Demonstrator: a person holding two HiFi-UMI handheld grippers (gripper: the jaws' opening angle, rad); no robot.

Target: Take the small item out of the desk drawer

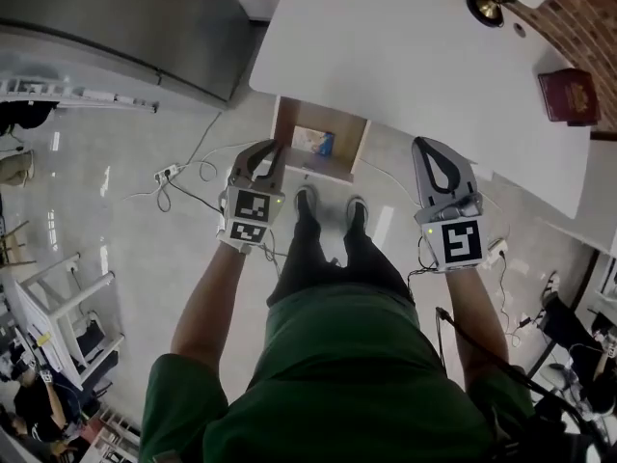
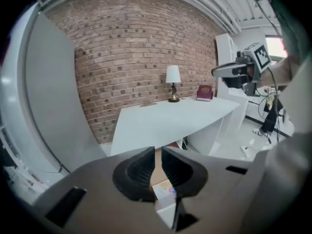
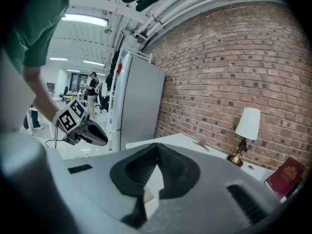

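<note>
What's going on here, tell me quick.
A person stands at the white desk with tongs in each hand. The drawer is already pulled open, and a small blue item lies inside. The left tongs are by the drawer's left edge, shut and empty; the right tongs, also shut, hold nothing. The item is not yet picked up.

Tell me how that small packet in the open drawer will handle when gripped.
The small packet looks flat and thin, so it is probably light and apt to slide on the drawer floor. Possibly crushable; too blurred to tell.
</note>
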